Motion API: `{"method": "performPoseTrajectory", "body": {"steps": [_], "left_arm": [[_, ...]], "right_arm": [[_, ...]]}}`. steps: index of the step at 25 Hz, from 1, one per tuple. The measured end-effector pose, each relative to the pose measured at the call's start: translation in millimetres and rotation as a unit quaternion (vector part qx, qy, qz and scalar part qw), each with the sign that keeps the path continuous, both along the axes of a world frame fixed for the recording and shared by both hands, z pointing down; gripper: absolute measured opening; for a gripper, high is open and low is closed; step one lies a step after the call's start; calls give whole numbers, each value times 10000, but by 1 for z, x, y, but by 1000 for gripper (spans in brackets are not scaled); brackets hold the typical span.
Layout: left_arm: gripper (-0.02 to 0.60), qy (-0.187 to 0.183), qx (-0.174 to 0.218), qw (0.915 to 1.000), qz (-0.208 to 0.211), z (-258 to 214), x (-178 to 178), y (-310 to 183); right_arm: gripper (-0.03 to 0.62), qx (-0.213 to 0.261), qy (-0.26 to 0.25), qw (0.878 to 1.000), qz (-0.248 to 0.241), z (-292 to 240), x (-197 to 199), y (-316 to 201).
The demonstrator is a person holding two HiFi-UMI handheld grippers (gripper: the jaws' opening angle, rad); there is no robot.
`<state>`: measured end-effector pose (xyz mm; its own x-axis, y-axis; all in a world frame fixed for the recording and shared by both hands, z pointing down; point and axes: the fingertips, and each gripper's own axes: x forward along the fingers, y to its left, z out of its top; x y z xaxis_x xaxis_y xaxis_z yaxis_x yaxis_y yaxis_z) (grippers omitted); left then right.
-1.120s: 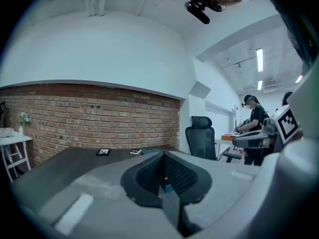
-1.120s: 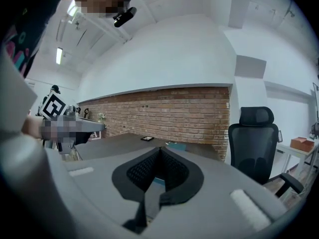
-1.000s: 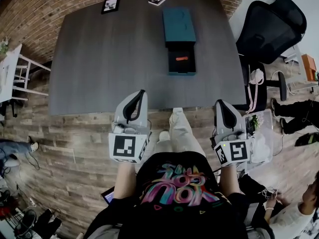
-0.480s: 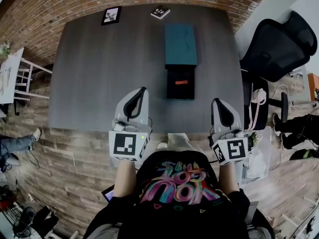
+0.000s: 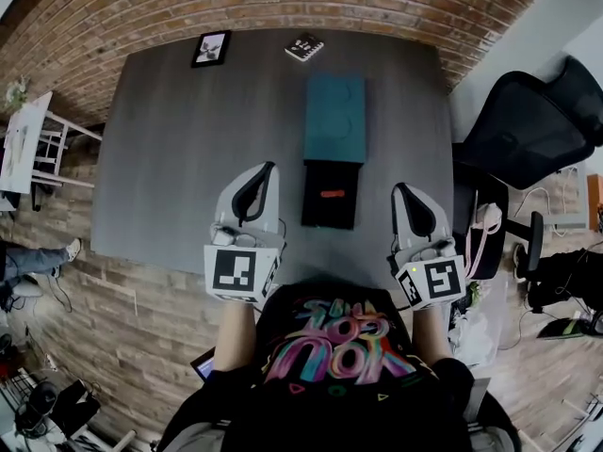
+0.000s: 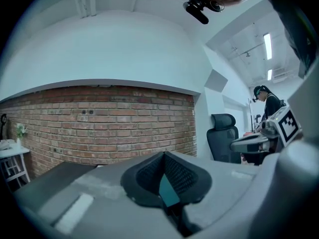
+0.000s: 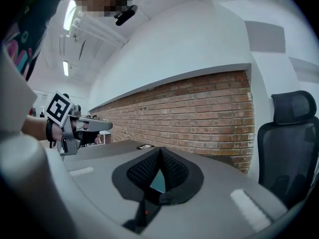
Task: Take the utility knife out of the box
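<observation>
Knife (image 5: 331, 194) inside box (image 5: 329, 216), head view only; left gripper (image 6: 163, 156), right gripper (image 7: 159, 151) jaws closed, empty.

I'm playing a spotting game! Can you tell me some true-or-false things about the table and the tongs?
1. The box on the table is open. True.
2. The left tongs hold the orange utility knife. False: the knife lies in the box, and those tongs are shut and empty.
3. The teal lid lies beyond the box. True.
4. The right tongs are wide open. False: they are shut, with nothing in them.
5. The black chair stands left of the table. False: it stands to the right.
</observation>
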<state>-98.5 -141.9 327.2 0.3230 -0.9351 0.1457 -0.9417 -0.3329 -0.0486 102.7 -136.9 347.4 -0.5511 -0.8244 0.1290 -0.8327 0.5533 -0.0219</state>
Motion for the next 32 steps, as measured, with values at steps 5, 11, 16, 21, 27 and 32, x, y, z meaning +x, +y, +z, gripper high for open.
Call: {"method": "performPoseTrajectory", "body": {"steps": [5,11,16,21,27,32], "left_arm": [[2,41,-125,9998,-128,2,2,-13],[2,121,-244,9995,-173,4,-6,-20],[2,102,-197,9997,-89,1,-10,-26],[2,134,-226,9997,19,2,-11,-27],[2,94,-379,9989,264,12,2,-31],[2,-37,-473,9982,378,20,10,-36]], "right_arm": [[0,-70,29,9998,-181,3,0,-21],[0,-65,-7,9997,-217,-3,-10,-32],[0,-115,-86,9999,-32,0,-11,-30],[0,-125,-66,9999,41,2,-11,-30],[0,-183,-42,9998,114,6,-12,-28],[0,-278,-95,9994,155,11,-14,-25]]}}
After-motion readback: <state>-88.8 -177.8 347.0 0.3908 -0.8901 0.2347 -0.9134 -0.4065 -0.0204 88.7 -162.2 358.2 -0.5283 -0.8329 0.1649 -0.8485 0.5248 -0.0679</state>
